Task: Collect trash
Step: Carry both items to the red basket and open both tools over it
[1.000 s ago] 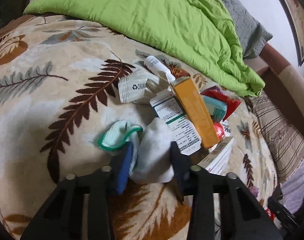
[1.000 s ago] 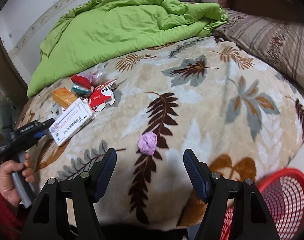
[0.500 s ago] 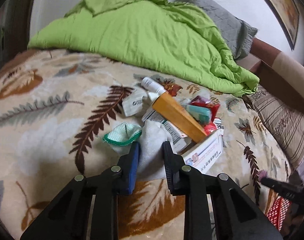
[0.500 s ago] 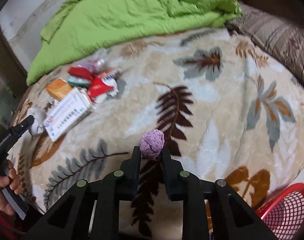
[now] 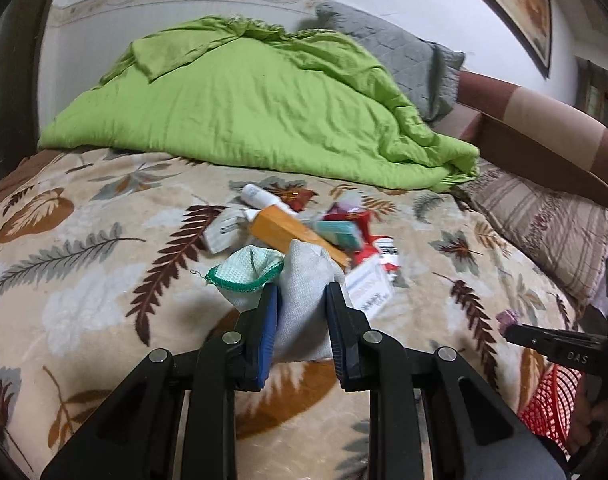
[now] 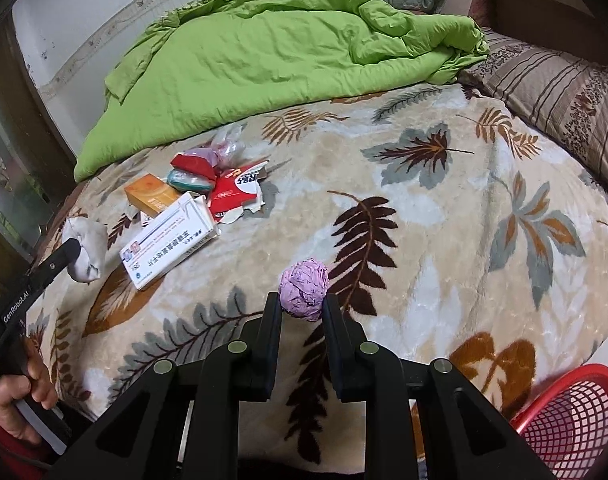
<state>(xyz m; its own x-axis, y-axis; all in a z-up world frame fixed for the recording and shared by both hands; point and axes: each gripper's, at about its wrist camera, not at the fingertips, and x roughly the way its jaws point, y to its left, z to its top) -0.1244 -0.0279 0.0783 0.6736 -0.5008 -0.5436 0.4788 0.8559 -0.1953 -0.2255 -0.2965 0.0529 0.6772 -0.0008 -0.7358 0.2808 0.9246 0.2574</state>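
Presently: red basket [image 6: 571, 420] just off the bed [image 6: 443, 216] edge; left gripper [image 5: 300, 300] clamped on white sock [image 5: 304, 280], right gripper [image 6: 302, 308] on purple paper ball [image 6: 304, 290].

My count: two grippers, left gripper [image 5: 300, 300] and right gripper [image 6: 302, 310]. One grey sock [image 5: 304, 312]. One purple paper ball [image 6: 304, 290]. One red basket [image 6: 571, 420]. One orange box [image 6: 152, 196], one white medicine box [image 6: 170, 240]. One green quilt [image 6: 272, 52].
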